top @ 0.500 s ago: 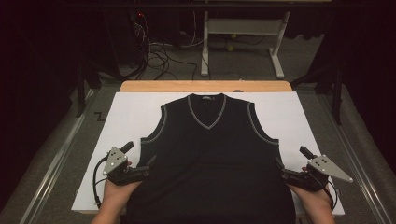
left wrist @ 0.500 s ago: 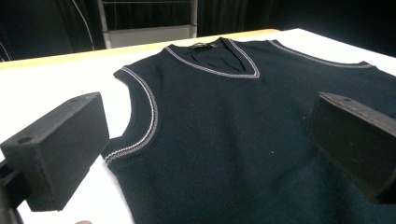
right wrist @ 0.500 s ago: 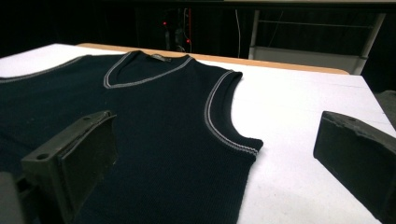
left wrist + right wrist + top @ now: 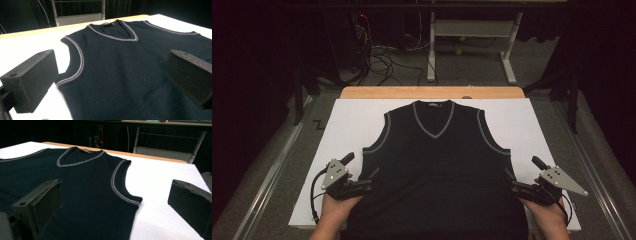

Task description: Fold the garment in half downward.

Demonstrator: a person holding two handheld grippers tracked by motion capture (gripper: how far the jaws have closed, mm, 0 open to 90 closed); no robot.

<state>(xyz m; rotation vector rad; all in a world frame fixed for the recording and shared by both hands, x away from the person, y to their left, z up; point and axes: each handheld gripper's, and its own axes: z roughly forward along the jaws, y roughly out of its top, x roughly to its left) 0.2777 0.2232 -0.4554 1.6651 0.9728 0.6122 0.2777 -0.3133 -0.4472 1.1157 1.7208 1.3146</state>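
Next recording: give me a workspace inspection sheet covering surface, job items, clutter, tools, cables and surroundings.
Surface: white sheet-covered table, wooden edge at the far side.
Job's things: black knitted sleeveless V-neck vest with grey trim, lying flat, front up, neck pointing away from the person.
Clutter: nothing seen.
Grippers: left tool at the vest's left side edge, jaws open; right tool at the right side edge, jaws open. Neither grips fabric.
Cables: black cable trailing from the left tool; loose floor cables beyond the table.
Surroundings: grey carpet, white metal desk frame, dark curtains.
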